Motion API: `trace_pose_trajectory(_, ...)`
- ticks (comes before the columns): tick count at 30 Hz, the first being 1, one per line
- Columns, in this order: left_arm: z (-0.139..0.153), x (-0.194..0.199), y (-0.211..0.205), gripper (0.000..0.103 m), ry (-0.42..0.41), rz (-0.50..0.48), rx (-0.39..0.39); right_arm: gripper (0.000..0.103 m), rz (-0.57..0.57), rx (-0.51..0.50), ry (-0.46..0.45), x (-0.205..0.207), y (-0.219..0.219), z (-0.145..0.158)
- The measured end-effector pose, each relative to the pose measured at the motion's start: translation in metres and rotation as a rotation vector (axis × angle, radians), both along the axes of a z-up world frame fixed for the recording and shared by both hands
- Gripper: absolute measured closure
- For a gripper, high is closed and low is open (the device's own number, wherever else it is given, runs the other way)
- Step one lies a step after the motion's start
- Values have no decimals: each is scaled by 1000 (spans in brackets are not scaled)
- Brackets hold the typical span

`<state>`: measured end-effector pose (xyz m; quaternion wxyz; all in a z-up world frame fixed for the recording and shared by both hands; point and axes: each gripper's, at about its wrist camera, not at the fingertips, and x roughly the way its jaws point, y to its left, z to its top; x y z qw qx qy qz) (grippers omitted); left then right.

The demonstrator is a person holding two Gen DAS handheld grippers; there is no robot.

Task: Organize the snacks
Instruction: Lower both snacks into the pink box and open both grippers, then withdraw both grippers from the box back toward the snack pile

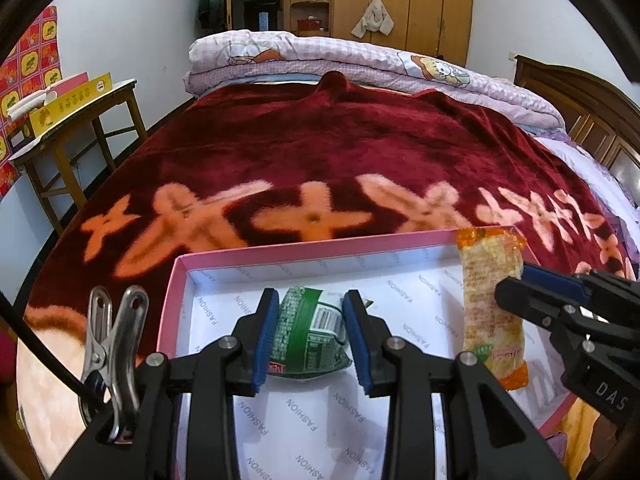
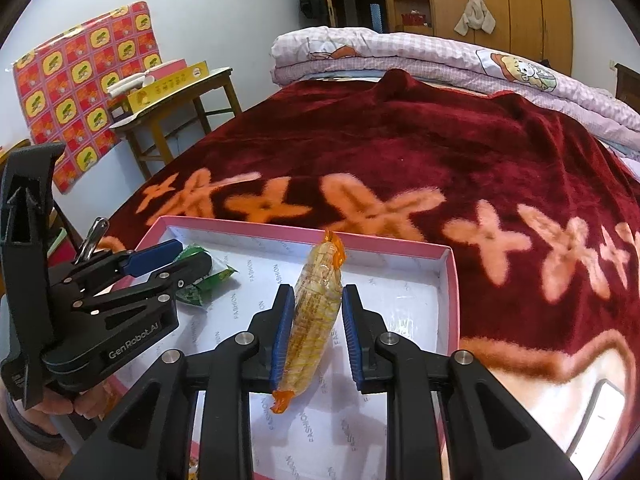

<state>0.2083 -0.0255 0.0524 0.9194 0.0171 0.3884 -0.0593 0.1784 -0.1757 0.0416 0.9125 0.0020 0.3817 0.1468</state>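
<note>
The left gripper (image 1: 310, 334) clamps a green snack packet (image 1: 308, 332) and the right gripper (image 2: 314, 332) pinches an orange-ended cracker pack (image 2: 316, 312), both held over a pink-rimmed box (image 1: 176, 280) on a bed's red flowered blanket (image 1: 320, 152). Only the right wrist view shows "GenRobot.AI" on the left gripper's body; only the left shows a metal clip (image 1: 114, 344). Two snacks, one box, its lining printed "FASHION".

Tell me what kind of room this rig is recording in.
Almost certainly a home bedroom: a bed under a red flowered blanket, folded quilts stacked at its far end, and a wooden wardrobe behind. The pink box sits on the bed.
</note>
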Motion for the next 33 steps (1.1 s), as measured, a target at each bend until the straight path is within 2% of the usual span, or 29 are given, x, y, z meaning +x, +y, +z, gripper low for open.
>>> trace_pose_trajectory(3, -1, 1, 0, 67, 2, 3, -4, 75, 2, -14, -3, 1, 2, -2)
trace_pose_trajectory(5, -2, 1, 0, 59, 11, 9, 2, 67, 10, -28, 11, 3, 4, -6)
trace_pose_trajectory(9, -7, 4, 1, 46, 38, 21, 0, 39, 10, -48, 22, 3, 7, -14)
trace_pose_trajectory(11, -8, 3, 1, 42, 45, 23, 8, 29, 11, -50, 19, 1, 8, -15)
trace_pose_trajectory(19, 10, -20, 1, 38, 15, -4, 15, 27, -10, -5, -7, -18, 5, 1)
trace_pose_trajectory(26, 25, -57, 2, 38, 12, -31, 31, 27, -11, 19, -27, -56, 3, 16)
trace_pose_trajectory(33, 23, -101, 12, 38, 26, -26, -34, 27, -9, 49, 0, -96, -3, 7)
